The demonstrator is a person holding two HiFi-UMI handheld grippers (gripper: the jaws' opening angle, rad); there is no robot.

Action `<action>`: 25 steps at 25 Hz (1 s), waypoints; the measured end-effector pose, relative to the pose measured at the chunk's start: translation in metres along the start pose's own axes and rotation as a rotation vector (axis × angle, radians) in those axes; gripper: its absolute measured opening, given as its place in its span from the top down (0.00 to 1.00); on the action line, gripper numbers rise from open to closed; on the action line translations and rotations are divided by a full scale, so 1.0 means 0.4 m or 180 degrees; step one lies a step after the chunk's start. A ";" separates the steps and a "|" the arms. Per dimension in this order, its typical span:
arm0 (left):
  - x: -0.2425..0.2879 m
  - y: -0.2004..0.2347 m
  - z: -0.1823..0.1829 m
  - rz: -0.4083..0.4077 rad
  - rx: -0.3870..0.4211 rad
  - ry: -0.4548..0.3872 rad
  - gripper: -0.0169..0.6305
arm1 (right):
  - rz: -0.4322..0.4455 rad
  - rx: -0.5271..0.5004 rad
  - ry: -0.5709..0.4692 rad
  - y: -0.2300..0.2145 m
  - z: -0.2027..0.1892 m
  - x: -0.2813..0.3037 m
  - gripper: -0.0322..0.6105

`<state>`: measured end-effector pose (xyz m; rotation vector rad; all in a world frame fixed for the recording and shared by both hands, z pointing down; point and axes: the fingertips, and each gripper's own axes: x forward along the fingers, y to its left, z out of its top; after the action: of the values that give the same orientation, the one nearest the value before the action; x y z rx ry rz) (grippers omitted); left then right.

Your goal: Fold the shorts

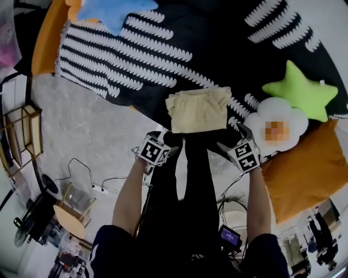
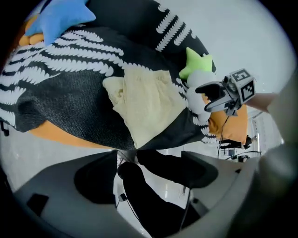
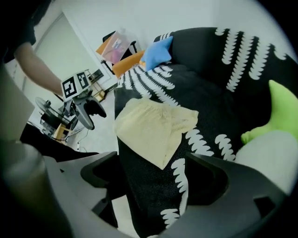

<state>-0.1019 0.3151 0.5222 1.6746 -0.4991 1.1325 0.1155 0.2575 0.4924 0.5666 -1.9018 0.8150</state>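
The pale yellow shorts (image 1: pixel 198 110) lie folded into a compact rectangle on the black-and-white blanket (image 1: pixel 136 59), near its front edge. My left gripper (image 1: pixel 169 144) hovers just off the shorts' near left corner, and my right gripper (image 1: pixel 231 140) off the near right corner. Neither touches the cloth. In the left gripper view the shorts (image 2: pixel 144 104) lie ahead of my left gripper (image 2: pixel 151 167), whose jaws stand wide with nothing between them. In the right gripper view the shorts (image 3: pixel 153 128) lie beyond my right gripper (image 3: pixel 156 181), open and empty too.
A blue star pillow (image 1: pixel 114 11) sits at the back left, a green star pillow (image 1: pixel 302 89) and a white egg-shaped pillow (image 1: pixel 274 127) to the right. An orange cushion (image 1: pixel 302 168) lies below those. Cables (image 1: pixel 103 187) and a wooden stool (image 1: pixel 70 209) are on the floor.
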 end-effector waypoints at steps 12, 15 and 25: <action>-0.270 -0.061 0.147 0.0213 0.0111 -0.0995 0.34 | -0.0510 0.0629 -0.0836 0.085 0.172 -0.204 0.24; -0.333 -0.093 0.181 0.0128 0.0198 -0.1170 0.34 | -0.0627 0.0669 -0.0939 0.103 0.200 -0.253 0.24; -0.513 -0.172 0.215 0.0065 0.0323 -0.1676 0.34 | -0.0918 0.0801 -0.1282 0.192 0.285 -0.399 0.26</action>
<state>-0.1086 0.2273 0.3064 2.0665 -0.7973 0.7294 0.0657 0.2313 0.2894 1.2059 -2.0189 0.7965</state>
